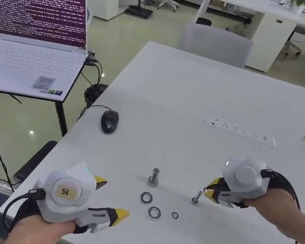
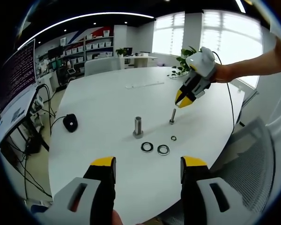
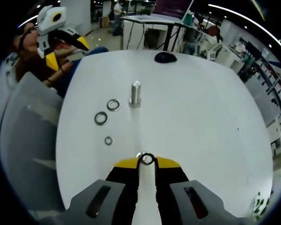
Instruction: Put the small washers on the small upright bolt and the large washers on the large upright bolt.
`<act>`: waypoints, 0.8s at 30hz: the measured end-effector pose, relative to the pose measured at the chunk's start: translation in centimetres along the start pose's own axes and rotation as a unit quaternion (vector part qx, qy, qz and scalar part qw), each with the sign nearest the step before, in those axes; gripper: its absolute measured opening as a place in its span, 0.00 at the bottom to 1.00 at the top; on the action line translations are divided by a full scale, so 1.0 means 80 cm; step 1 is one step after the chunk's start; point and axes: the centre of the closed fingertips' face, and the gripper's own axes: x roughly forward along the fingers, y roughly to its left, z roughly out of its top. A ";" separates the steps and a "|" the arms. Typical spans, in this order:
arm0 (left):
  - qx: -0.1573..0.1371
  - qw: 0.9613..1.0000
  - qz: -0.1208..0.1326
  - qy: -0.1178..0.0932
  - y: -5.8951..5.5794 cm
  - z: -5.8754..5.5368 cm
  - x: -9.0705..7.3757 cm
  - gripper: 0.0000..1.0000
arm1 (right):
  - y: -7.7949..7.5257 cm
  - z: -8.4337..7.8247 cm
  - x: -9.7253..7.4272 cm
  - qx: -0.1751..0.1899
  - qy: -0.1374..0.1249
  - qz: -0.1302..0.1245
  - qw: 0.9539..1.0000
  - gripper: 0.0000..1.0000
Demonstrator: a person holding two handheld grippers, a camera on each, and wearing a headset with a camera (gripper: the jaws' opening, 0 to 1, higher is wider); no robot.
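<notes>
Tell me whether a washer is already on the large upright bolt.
No. In the head view the large upright bolt stands bare, and the two large washers lie flat on the table beside it.

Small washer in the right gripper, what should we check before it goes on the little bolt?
1. Small washer pinched in the right gripper: ok.
2. Small bolt standing upright: ok.
3. Washer hole lined up over the small bolt: cannot tell.
4. Left gripper open and clear of both bolts: ok.
5. Large bolt upright, nothing on it: ok.
6. Two large washers lying flat on the table beside the large bolt: ok.
</notes>
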 end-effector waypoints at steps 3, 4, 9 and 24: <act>-0.007 1.000 -0.002 -0.005 0.000 0.002 -0.002 0.56 | -0.001 0.003 0.004 -0.004 0.002 0.005 1.000 0.13; -0.007 1.000 -0.001 -0.005 0.001 0.002 -0.002 0.56 | -0.001 0.003 0.005 -0.005 0.004 0.006 1.000 0.13; -0.006 1.000 0.000 -0.004 0.001 0.001 -0.002 0.55 | 0.001 0.003 0.009 -0.012 0.010 0.013 1.000 0.13; -0.007 1.000 0.001 -0.001 0.003 -0.001 -0.001 0.55 | 0.005 -0.002 0.018 -0.021 0.026 0.026 0.999 0.13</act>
